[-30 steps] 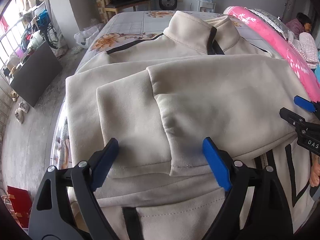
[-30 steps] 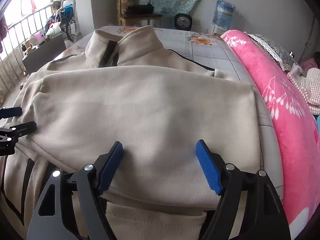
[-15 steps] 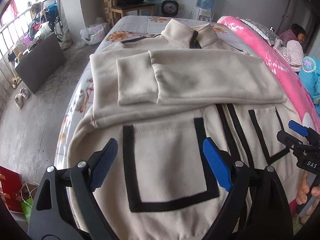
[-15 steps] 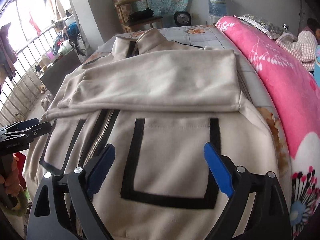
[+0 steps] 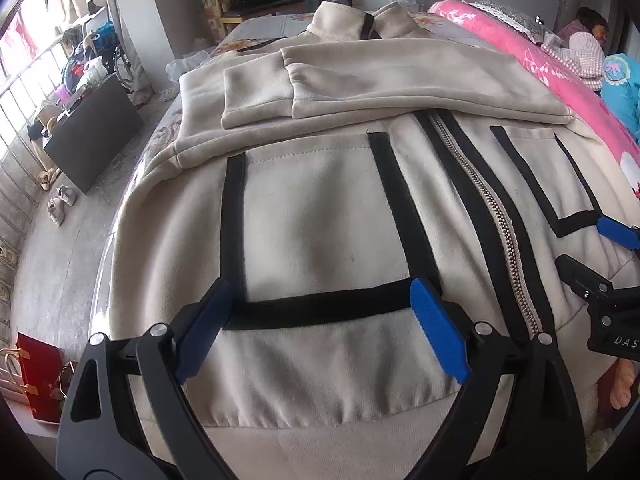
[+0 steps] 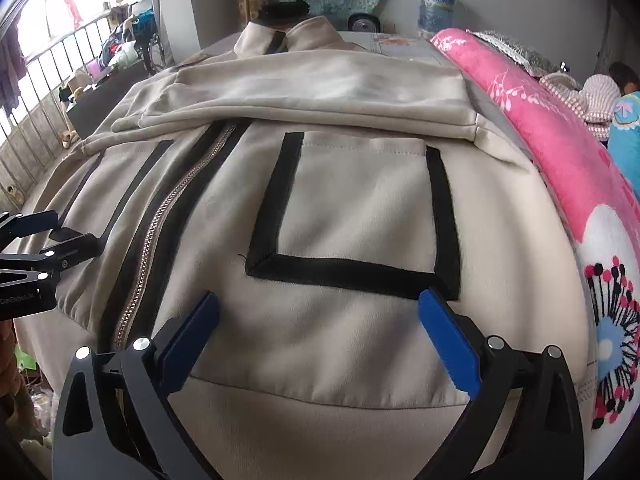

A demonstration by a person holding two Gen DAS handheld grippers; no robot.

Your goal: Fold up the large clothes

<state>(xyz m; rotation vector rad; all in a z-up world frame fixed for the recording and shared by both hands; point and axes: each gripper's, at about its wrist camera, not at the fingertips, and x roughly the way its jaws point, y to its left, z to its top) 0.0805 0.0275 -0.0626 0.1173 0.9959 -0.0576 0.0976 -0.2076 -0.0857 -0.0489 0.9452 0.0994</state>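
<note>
Beige fleece jacket (image 5: 320, 216) lies front-up on the bed (image 5: 256, 26), collar (image 5: 360, 20) at the far end, hem nearest the cameras. Both sleeves (image 5: 360, 76) are folded across the chest, one over the other. Below the sleeves: a metal zipper (image 5: 492, 208) runs down the middle of the jacket, with a black-trimmed pocket (image 5: 320, 232) on each side. A pink blanket (image 6: 560, 136) lies alongside the jacket's right edge.

Left gripper (image 5: 320, 328) hangs over the jacket's left pocket near the hem, fingers spread wide, just opened further, nothing between them but air; pads not pressing the cloth. Right gripper (image 6: 316, 332) hangs over the right pocket (image 6: 360, 208) near the hem, fingers likewise at full spread, just opened further, holding nothing.
</note>
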